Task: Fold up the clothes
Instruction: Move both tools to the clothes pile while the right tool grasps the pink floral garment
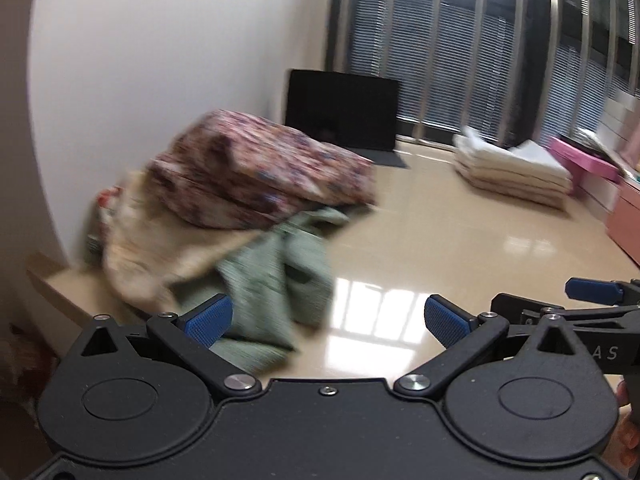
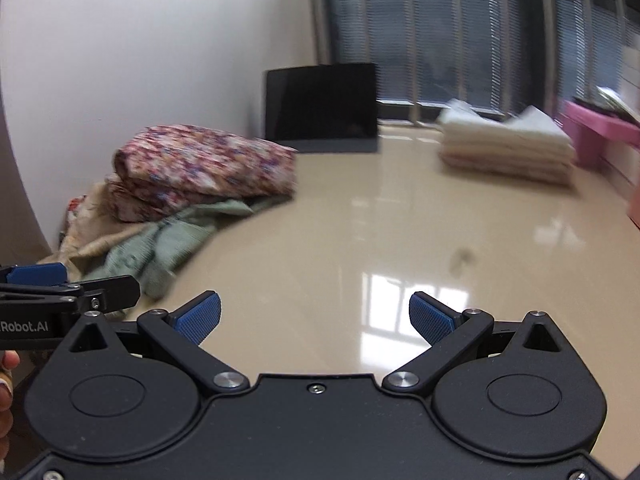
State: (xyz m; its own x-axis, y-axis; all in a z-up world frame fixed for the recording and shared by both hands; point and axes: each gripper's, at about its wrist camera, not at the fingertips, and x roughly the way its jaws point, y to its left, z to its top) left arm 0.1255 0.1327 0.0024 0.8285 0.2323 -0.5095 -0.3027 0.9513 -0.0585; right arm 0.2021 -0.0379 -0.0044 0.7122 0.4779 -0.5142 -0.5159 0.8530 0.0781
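Observation:
A heap of unfolded clothes lies on the glossy beige surface (image 1: 440, 248) by the white wall: a green garment (image 1: 280, 280) in front, a beige one (image 1: 144, 248) to its left, and a folded red floral bundle (image 1: 264, 172) on top. The heap also shows in the right wrist view, green garment (image 2: 168, 244) and floral bundle (image 2: 208, 168). My left gripper (image 1: 326, 320) is open and empty, just short of the green garment. My right gripper (image 2: 316, 318) is open and empty over the bare surface (image 2: 360, 240), to the right of the heap.
A stack of folded cream cloth (image 1: 516, 172) lies at the far right, also in the right wrist view (image 2: 508, 144). A black screen (image 1: 340, 112) stands at the back. A pink box (image 1: 584, 160) and pink drawers (image 1: 628, 216) are at the right edge. Windows with blinds are behind.

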